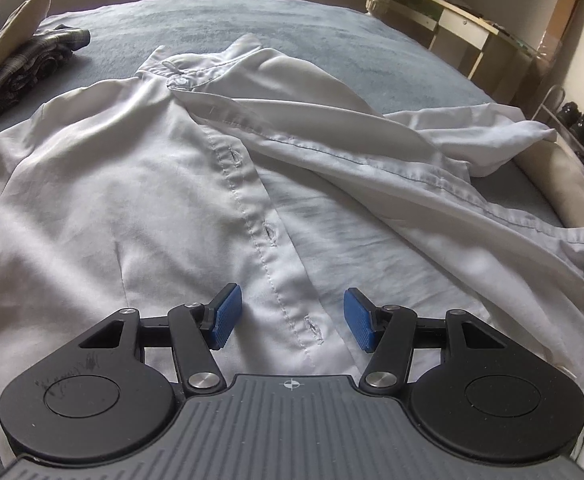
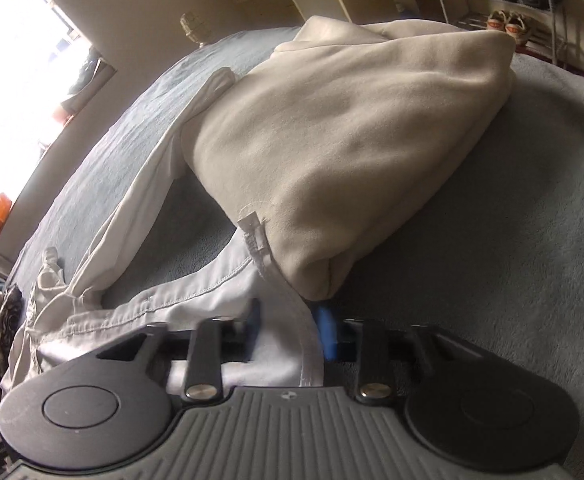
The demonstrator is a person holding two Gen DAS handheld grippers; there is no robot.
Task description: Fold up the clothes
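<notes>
Left gripper [image 1: 292, 320], fingers apart, above the white shirt [image 1: 132, 200]; right gripper [image 2: 292, 332] fingers clamp the shirt's hem [image 2: 276, 344] on the bed [image 2: 491, 240].

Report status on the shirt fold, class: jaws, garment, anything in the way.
Left gripper open above the button placket. Right gripper shut on the white shirt hem. Shirt unfolded on the bed. Beige folded garment lies on the shirt's edge.

**Two matching black-and-grey claws with blue pads**

The left claw [image 1: 292, 320] has black linkage arms with silver pivot screws, two round black discs behind them and a ribbed grey housing marked with a small white crosshair. Its fingers [image 1: 224, 318] carry ridged blue pads. The right claw [image 2: 292, 330] looks alike.
</notes>
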